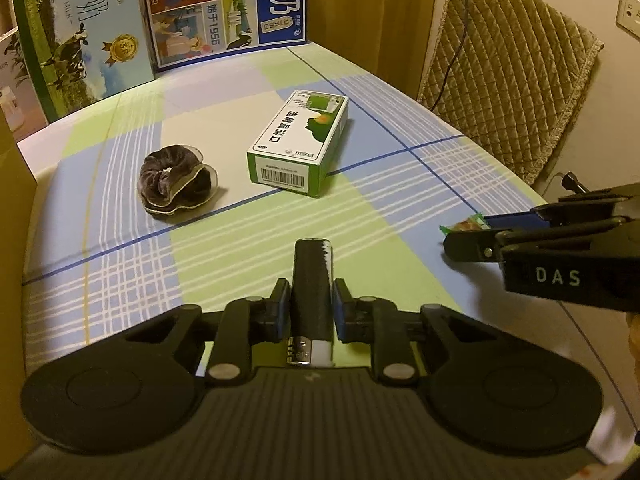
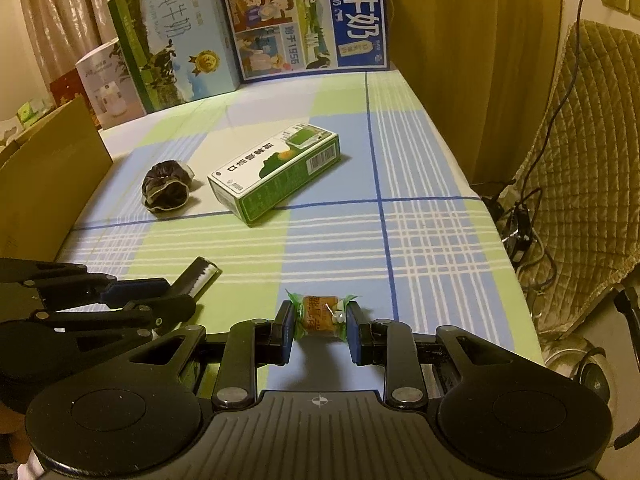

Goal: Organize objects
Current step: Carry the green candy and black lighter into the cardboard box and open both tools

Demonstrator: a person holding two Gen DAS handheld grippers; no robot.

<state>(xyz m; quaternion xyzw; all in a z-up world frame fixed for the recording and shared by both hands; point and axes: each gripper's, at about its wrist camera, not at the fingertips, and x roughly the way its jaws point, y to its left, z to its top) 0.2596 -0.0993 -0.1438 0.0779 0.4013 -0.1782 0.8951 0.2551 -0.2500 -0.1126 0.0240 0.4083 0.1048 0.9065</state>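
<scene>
Leftmost, a dark velvet scrunchie (image 1: 176,178) with pale trim lies far on the checked blue-and-green cloth surface (image 1: 380,208). Nearer, the left hand-held gripper (image 1: 311,300) is clamped on a black cylindrical lighter (image 1: 312,280) with a white stripe and metal cap. Farther right lies a white-and-green rectangular carton (image 1: 298,140), barcode end near. Rightmost, the right hand-held gripper (image 2: 319,330) pinches a small orange candy in a clear green-ended wrapper (image 2: 318,316).
</scene>
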